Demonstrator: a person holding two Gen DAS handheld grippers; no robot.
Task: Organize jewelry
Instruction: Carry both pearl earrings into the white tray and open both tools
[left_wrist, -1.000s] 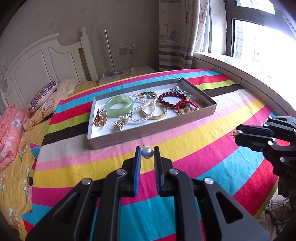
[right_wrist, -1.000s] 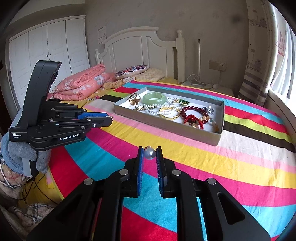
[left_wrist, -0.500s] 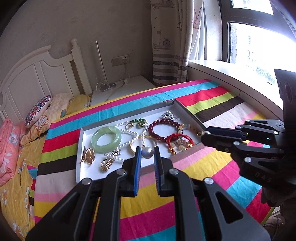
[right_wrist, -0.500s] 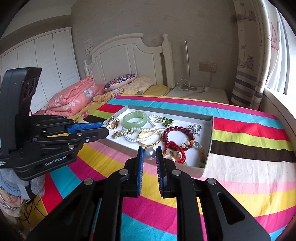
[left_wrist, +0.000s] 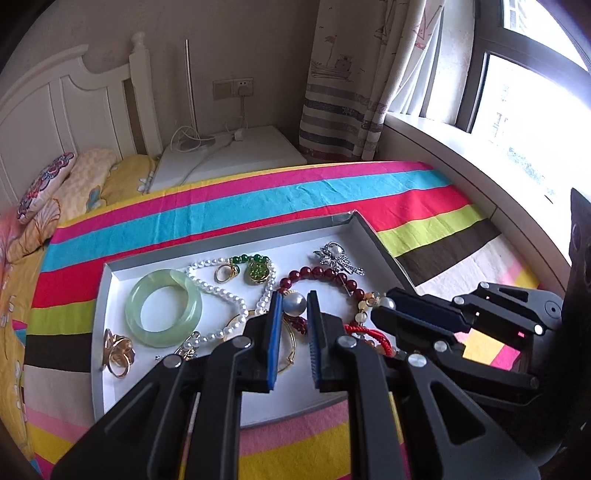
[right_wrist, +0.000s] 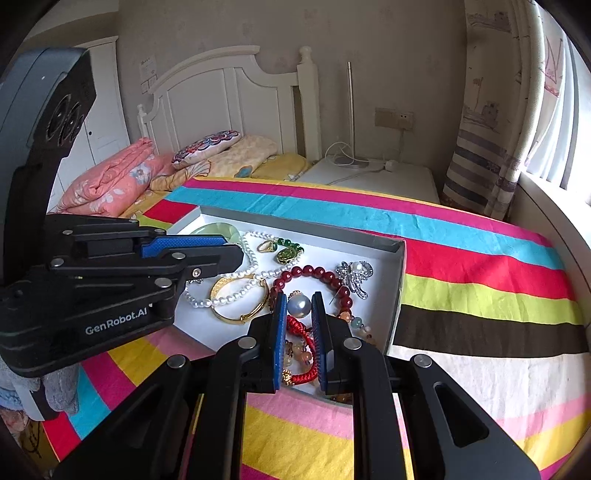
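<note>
A grey tray (left_wrist: 96, 317) with a white floor lies on the striped bedspread and holds a jade bangle (left_wrist: 163, 307), white bead strands, a gold bangle (right_wrist: 240, 297), a dark red bead bracelet (right_wrist: 314, 274), a silver brooch (left_wrist: 338, 257) and rings. My left gripper (left_wrist: 293, 304) is shut on a pearl earring (left_wrist: 294, 303) above the tray's middle. My right gripper (right_wrist: 298, 305) is shut on a second pearl earring (right_wrist: 298, 305) above the tray's right part. Each gripper shows in the other's view, left (right_wrist: 207, 254) and right (left_wrist: 391, 306).
The tray's right wall (right_wrist: 397, 295) stands close beside my right gripper. Pillows (right_wrist: 207, 147) and a folded pink quilt (right_wrist: 110, 181) lie at the headboard. A white nightstand (left_wrist: 229, 158) with cables stands behind the bed, a curtain and window sill on the right.
Both grippers have moved forward from over the bedspread to above the tray, each still holding its pearl earring, and have come closer together.
</note>
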